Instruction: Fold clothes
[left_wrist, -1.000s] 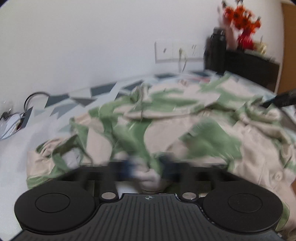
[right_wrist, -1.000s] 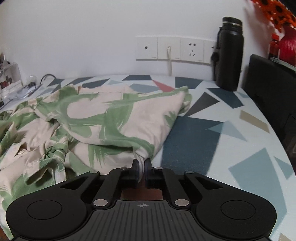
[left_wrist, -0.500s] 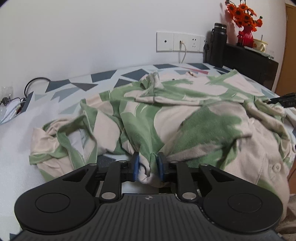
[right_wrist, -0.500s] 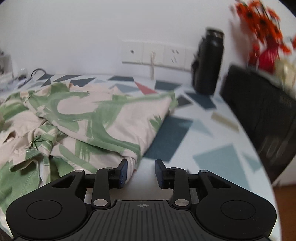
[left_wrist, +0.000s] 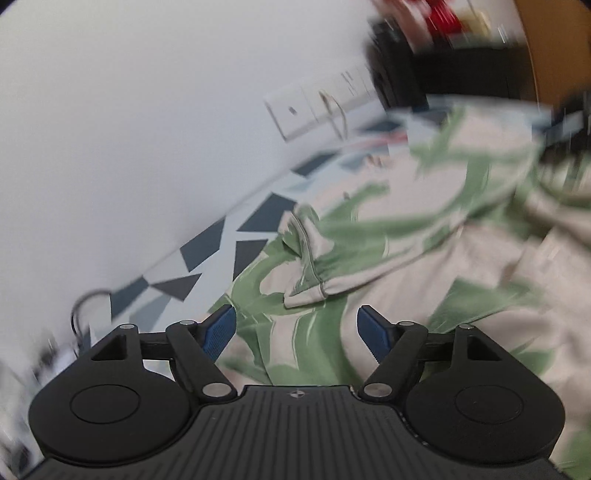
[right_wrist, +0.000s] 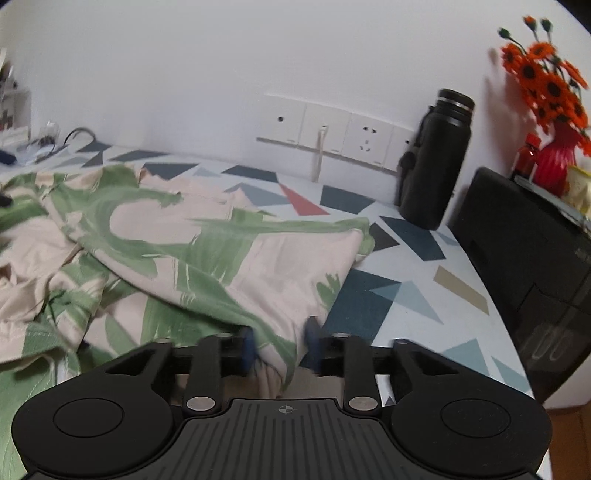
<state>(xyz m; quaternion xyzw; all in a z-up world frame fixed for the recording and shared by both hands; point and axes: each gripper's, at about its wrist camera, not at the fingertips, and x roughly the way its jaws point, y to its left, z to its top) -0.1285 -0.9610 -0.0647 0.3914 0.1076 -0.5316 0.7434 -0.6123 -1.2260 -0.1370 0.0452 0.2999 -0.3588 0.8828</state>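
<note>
The green-and-cream garment (right_wrist: 207, 258) lies rumpled across the patterned surface (right_wrist: 406, 295), its far corner reaching toward the black bottle (right_wrist: 436, 158) by the wall sockets (right_wrist: 332, 129). The left tool (left_wrist: 295, 328) hangs over the cloth with its blue pads spread wide, released and grasping nothing. The right tool (right_wrist: 280, 343) sits at the garment's near edge, fabric bunched between its parted, blurred fingers; whether they pinch it I cannot tell.

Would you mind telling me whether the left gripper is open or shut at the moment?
Open. The left gripper has its blue-padded fingers spread wide apart above the green-and-cream garment, with no cloth between them.
</note>
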